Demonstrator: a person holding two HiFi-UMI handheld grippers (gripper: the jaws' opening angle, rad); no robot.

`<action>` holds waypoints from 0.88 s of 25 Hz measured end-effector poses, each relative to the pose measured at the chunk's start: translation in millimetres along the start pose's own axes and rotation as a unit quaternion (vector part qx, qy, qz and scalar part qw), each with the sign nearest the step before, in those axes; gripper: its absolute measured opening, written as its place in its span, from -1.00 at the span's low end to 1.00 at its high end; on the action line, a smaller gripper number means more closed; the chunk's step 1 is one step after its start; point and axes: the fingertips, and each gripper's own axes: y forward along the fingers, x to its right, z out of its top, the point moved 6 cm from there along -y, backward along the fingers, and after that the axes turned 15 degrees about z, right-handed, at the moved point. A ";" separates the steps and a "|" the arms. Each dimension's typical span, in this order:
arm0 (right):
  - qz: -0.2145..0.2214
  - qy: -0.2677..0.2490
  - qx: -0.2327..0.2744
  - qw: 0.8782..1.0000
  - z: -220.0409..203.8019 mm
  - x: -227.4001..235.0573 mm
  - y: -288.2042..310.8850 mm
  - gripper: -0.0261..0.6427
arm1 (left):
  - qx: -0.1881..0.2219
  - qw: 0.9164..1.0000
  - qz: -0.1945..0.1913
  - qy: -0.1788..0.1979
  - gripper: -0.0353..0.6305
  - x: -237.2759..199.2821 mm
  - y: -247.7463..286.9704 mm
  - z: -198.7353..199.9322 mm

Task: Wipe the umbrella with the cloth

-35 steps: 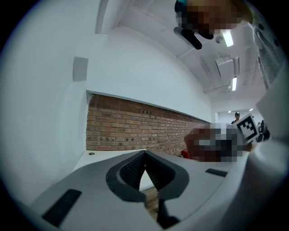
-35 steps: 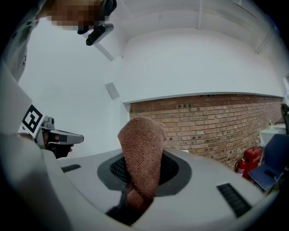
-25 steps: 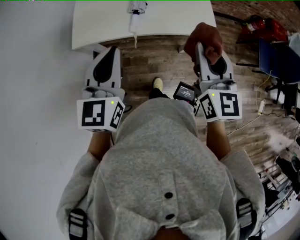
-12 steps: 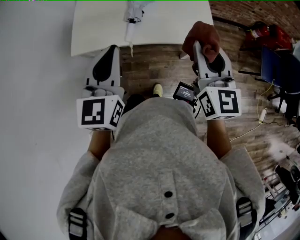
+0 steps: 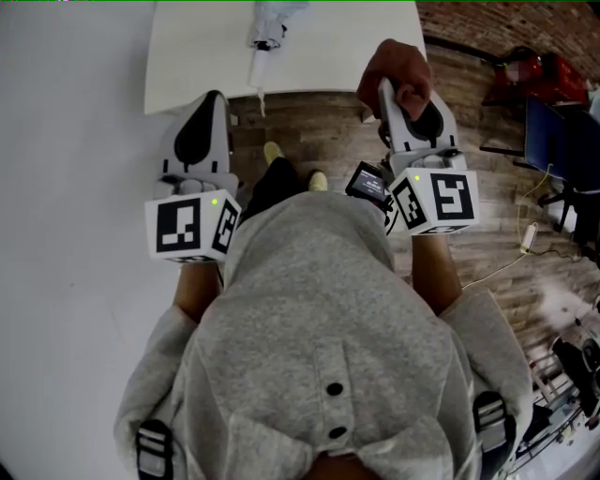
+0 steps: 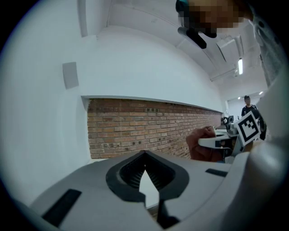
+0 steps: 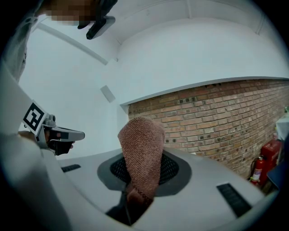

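The folded umbrella [image 5: 269,21] lies on the white table [image 5: 206,52] at the top of the head view, its pale handle [image 5: 255,73] reaching over the near edge. My right gripper [image 5: 394,92] is shut on a brown cloth [image 5: 396,67], held in the air short of the table's right part. In the right gripper view the cloth [image 7: 142,149] stands up out of the closed jaws [image 7: 137,194]. My left gripper [image 5: 202,127] is shut and holds nothing, level with the table's near edge and left of the handle. Its own view shows the closed jaws [image 6: 145,180] with nothing in them.
A white wall fills the left and a brick wall [image 7: 216,122] runs behind the table. A red fire extinguisher [image 5: 536,58] and a blue chair [image 5: 562,122] stand at the right, with cables [image 5: 511,239] on the wooden floor. My shoes [image 5: 274,152] are in front of the table.
Both grippers have shifted slightly left and up in the picture, nearer the table. A foot has stepped forward under the table edge. Both grips are unchanged.
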 end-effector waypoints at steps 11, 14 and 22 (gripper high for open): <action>0.004 -0.013 -0.009 1.000 -6.1 8.9 41.3 -0.62 | -0.004 1.000 -0.010 -0.012 -0.85 -18.0 40.3 -13.6; 0.005 -0.014 -0.015 1.000 -3.9 16.1 59.9 -0.62 | -0.008 1.000 -0.016 -0.013 -0.85 -23.0 60.1 -13.1; 0.008 -0.012 -0.032 0.999 0.4 35.6 121.2 -0.62 | -0.025 0.999 -0.027 -0.023 -0.85 -44.1 120.6 -13.5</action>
